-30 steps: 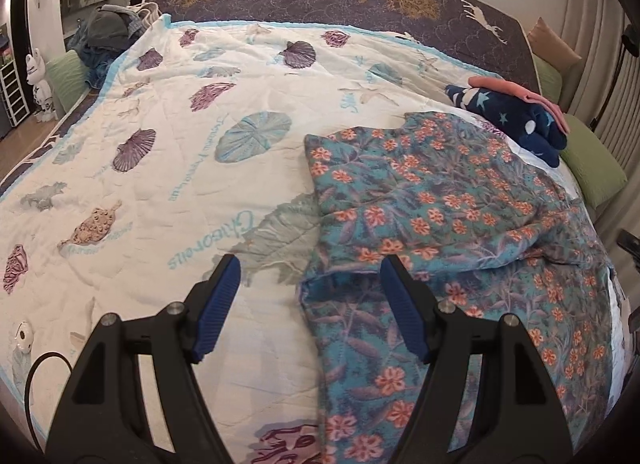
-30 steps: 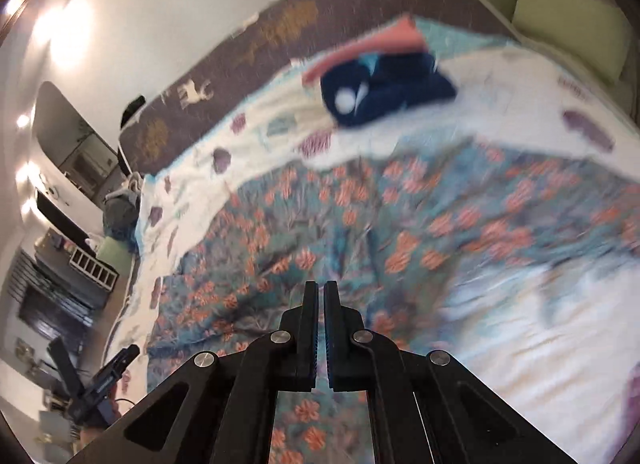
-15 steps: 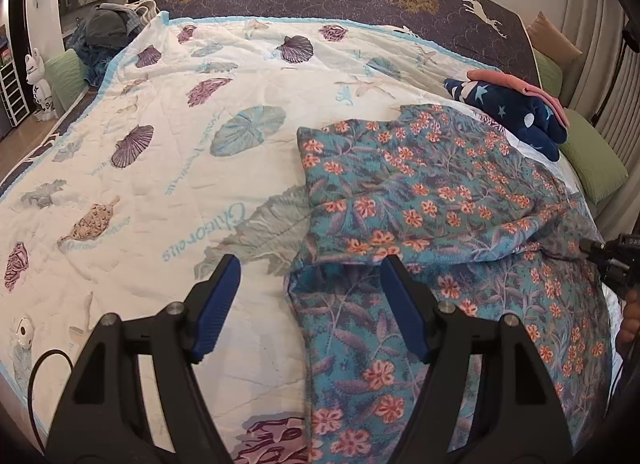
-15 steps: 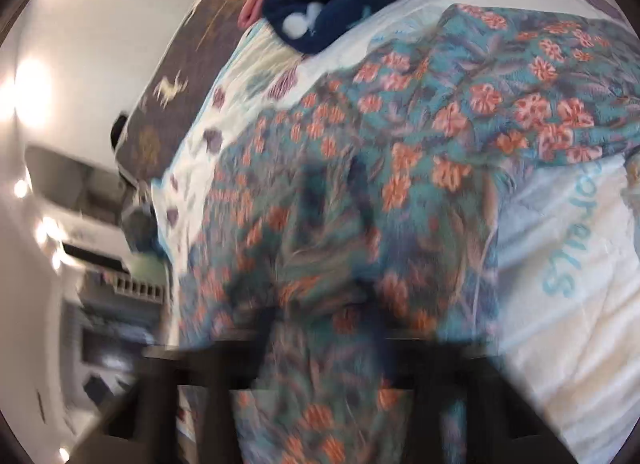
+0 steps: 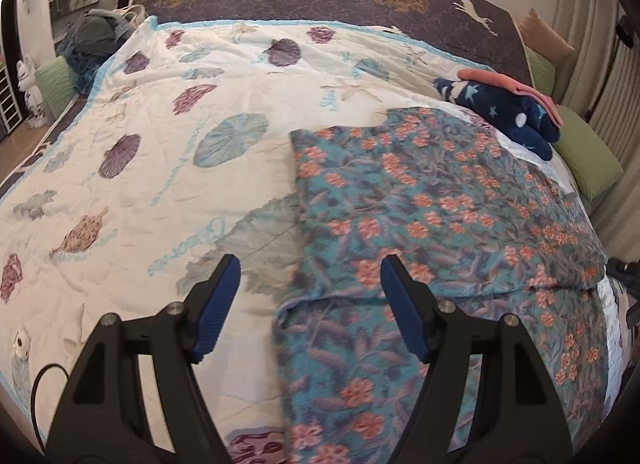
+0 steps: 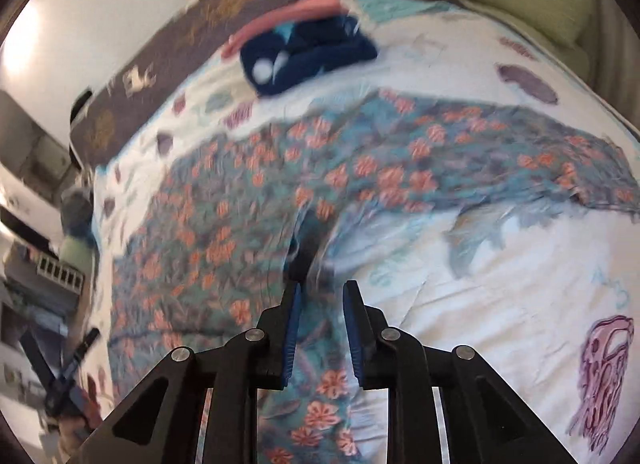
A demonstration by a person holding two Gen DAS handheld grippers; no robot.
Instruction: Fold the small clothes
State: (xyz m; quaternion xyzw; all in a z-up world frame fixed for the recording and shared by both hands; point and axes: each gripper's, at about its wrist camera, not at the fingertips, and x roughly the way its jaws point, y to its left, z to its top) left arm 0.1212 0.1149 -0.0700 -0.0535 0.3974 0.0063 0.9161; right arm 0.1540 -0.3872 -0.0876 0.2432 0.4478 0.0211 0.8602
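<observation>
— Hovering over the bare left half of the seashell quilt (image 5: 132, 191), the left gripper (image 5: 310, 304) stands with its blue pads wide apart and nothing between them. How much room is there on that side?

— Plenty: from the quilt's pale blue border at far left to the garment's straight left edge, open bedding only. The floral garment (image 5: 432, 207) lies flat on the right half of the bed, its upper layer folded over the lower, the fold's hem running across just ahead of the left gripper's right-hand finger.

— And farther right?

— A navy star-print bundle (image 5: 504, 111) with a pink piece on top sits near the headboard, apart from the garment; green cushions (image 5: 588, 159) line the bed's right edge.

— The right gripper?

— In its own (blurred) view the right gripper (image 6: 320, 296) has just been opening, its jaws narrowly parted above floral cloth (image 6: 280, 183), pads not pressing it. White quilt (image 6: 500, 284) lies open to its right.
</observation>
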